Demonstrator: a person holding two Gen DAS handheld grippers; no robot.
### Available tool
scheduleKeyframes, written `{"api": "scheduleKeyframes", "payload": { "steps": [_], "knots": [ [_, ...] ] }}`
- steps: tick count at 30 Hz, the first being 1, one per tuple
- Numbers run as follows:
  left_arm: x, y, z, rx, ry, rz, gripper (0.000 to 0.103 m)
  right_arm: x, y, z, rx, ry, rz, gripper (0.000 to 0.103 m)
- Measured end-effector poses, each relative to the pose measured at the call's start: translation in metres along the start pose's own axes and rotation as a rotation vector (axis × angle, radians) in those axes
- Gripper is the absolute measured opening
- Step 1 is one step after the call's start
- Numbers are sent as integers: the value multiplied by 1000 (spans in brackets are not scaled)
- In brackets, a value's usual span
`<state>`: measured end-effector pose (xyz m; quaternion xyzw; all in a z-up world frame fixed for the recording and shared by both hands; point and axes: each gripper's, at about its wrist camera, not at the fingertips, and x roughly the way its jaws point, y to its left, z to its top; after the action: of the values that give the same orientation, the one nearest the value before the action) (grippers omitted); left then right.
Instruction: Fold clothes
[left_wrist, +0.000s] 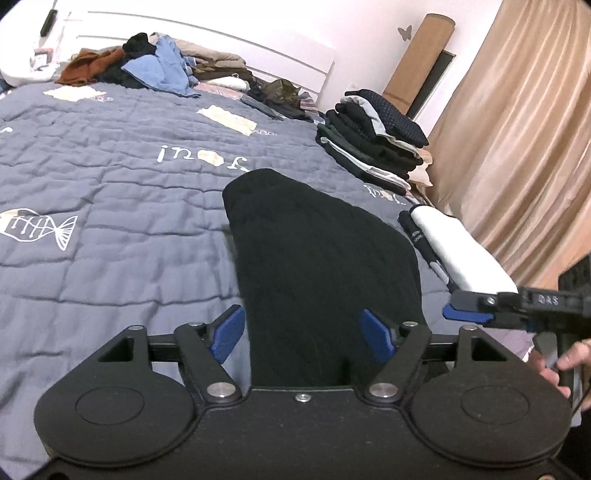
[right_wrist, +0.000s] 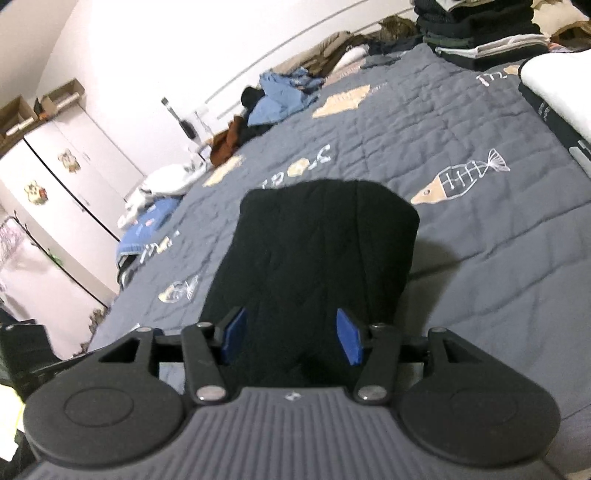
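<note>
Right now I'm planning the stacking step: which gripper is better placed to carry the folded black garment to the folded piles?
Right, probably. The right gripper sits on the folded black knit garment's side nearest the white-topped pile; the left gripper is farther away.

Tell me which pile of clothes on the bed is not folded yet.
The jumbled heap by the headboard; the dark stack near the curtain is folded.

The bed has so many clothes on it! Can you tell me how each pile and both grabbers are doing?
black garment: folded, flat on the quilt.
left gripper: open, pads either side of it.
right gripper: open, over the same garment.
dark stack: folded, neatly piled.
white and black garments: folded.
far pile: unfolded, jumbled.
</note>
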<state>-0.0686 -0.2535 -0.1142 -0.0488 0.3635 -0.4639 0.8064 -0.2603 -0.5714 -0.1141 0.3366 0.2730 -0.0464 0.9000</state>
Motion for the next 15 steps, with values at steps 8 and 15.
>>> {"api": "scheduleKeyframes", "payload": {
  "steps": [8, 15],
  "knots": [
    [36, 14, 22, 5, 31, -15, 74, 0, -16, 6, 63, -44, -35, 54],
    [66, 37, 37, -69, 64, -52, 77, 6, -20, 6, 77, -49, -35, 54]
  ]
}}
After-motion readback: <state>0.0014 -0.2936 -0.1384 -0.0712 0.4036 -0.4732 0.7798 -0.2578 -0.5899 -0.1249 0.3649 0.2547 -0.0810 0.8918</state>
